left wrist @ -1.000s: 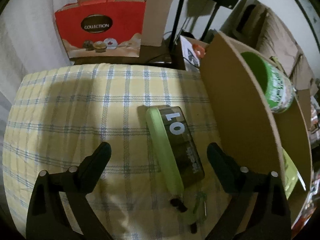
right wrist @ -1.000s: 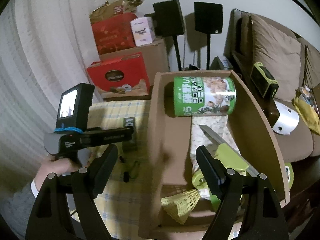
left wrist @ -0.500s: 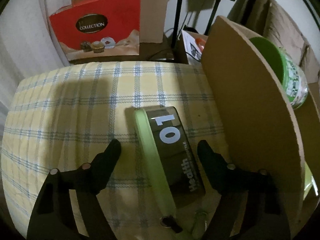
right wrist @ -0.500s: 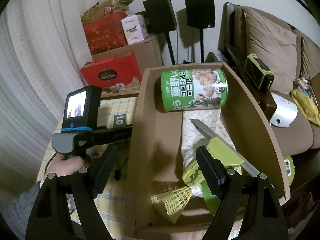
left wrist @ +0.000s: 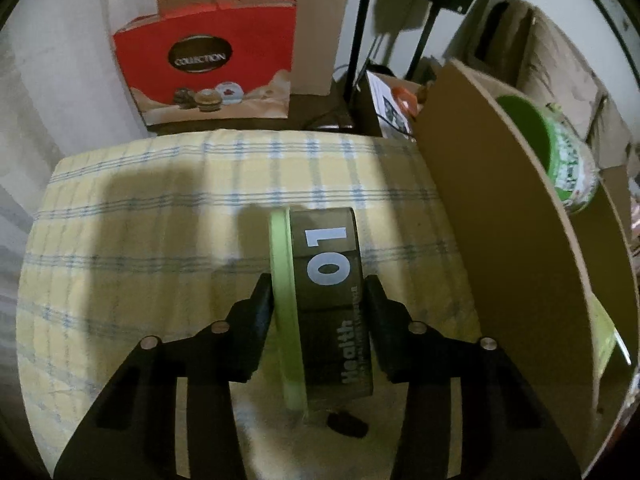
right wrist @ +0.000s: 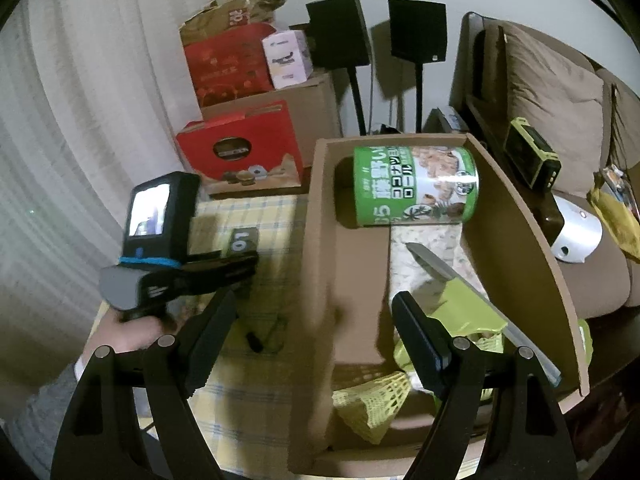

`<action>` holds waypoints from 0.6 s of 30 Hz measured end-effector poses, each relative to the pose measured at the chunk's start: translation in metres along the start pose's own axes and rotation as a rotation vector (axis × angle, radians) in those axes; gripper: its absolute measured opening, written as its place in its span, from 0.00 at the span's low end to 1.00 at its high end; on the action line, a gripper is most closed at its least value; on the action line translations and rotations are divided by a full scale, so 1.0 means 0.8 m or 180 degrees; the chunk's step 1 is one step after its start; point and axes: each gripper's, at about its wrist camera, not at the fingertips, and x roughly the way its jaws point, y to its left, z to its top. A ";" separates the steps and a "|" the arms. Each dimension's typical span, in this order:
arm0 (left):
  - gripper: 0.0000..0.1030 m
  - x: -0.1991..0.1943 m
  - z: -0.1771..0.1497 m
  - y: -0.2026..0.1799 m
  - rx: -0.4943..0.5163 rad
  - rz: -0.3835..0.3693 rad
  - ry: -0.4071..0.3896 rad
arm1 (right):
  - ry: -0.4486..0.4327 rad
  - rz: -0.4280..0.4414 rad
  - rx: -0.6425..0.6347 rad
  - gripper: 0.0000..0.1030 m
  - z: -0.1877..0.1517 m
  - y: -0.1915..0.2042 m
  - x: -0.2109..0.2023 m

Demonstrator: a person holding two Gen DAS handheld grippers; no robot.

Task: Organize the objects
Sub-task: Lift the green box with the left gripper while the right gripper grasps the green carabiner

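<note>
A dark case with a green edge and the white number "01" [left wrist: 326,288] lies on the yellow checked tablecloth [left wrist: 160,240]. My left gripper [left wrist: 320,300] is shut on this case, one finger on each long side. The case also shows in the right wrist view [right wrist: 242,242], beyond the left gripper's body [right wrist: 176,276]. My right gripper [right wrist: 312,336] is open and empty, held above the left wall of a cardboard box [right wrist: 320,260]. The box holds a green can [right wrist: 416,186], a green-handled tool [right wrist: 460,300] and a yellow net item [right wrist: 376,400].
A red "Collection" carton [left wrist: 208,72] stands behind the table among stacked boxes. Two black speakers on stands [right wrist: 416,32] stand at the back. A brown sofa [right wrist: 560,120] with a small green device [right wrist: 530,156] is at the right. A dark cord end [left wrist: 346,424] lies by the case.
My left gripper moved forward over the "01" case and closed on its sides. My right gripper stayed open and shifted slightly over the box.
</note>
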 end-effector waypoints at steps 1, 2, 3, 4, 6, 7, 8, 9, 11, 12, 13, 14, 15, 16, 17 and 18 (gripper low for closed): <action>0.40 -0.009 -0.003 0.006 -0.0005 -0.0018 -0.0031 | 0.0015 0.0012 0.0018 0.78 0.000 0.002 0.001; 0.40 -0.018 -0.006 0.012 -0.0004 -0.0030 -0.0068 | 0.0022 0.0025 0.0030 0.76 0.000 0.004 0.000; 0.40 -0.027 -0.009 0.019 0.0003 -0.0038 -0.0109 | 0.0024 0.0027 0.0037 0.73 -0.001 0.007 0.000; 0.39 -0.037 -0.013 0.025 0.0014 -0.0046 -0.0146 | 0.0020 0.0028 0.0024 0.70 -0.001 0.011 0.000; 0.39 -0.053 -0.019 0.034 0.0025 -0.0063 -0.0196 | 0.0019 0.0037 -0.0005 0.69 -0.003 0.019 0.001; 0.39 -0.061 -0.022 0.039 0.0030 -0.0078 -0.0215 | 0.0033 0.0060 -0.0015 0.66 -0.003 0.024 0.002; 0.39 -0.069 -0.026 0.044 0.0027 -0.0087 -0.0230 | 0.0051 0.0091 -0.0021 0.65 -0.004 0.027 0.004; 0.39 -0.074 -0.029 0.047 0.0031 -0.0095 -0.0241 | 0.0067 0.0125 -0.0025 0.60 -0.004 0.031 0.006; 0.39 -0.089 -0.035 0.053 0.0048 -0.0107 -0.0285 | 0.0089 0.0196 -0.0041 0.52 -0.005 0.042 0.010; 0.39 -0.097 -0.038 0.055 0.0065 -0.0107 -0.0309 | 0.0099 0.0209 -0.0060 0.47 -0.006 0.048 0.012; 0.39 -0.103 -0.041 0.057 0.0077 -0.0107 -0.0330 | 0.0128 0.0214 -0.0092 0.44 -0.008 0.055 0.017; 0.39 -0.108 -0.044 0.059 0.0085 -0.0111 -0.0348 | 0.0155 0.0210 -0.0113 0.43 -0.009 0.061 0.022; 0.39 -0.114 -0.046 0.061 0.0085 -0.0123 -0.0360 | 0.0183 0.0201 -0.0138 0.40 -0.012 0.066 0.027; 0.39 -0.119 -0.049 0.063 0.0082 -0.0137 -0.0370 | 0.0215 0.0183 -0.0176 0.38 -0.015 0.073 0.032; 0.39 -0.125 -0.051 0.065 0.0081 -0.0152 -0.0384 | 0.0255 0.0147 -0.0225 0.37 -0.019 0.082 0.040; 0.39 -0.128 -0.052 0.067 0.0076 -0.0156 -0.0393 | 0.0285 0.0110 -0.0249 0.36 -0.022 0.087 0.046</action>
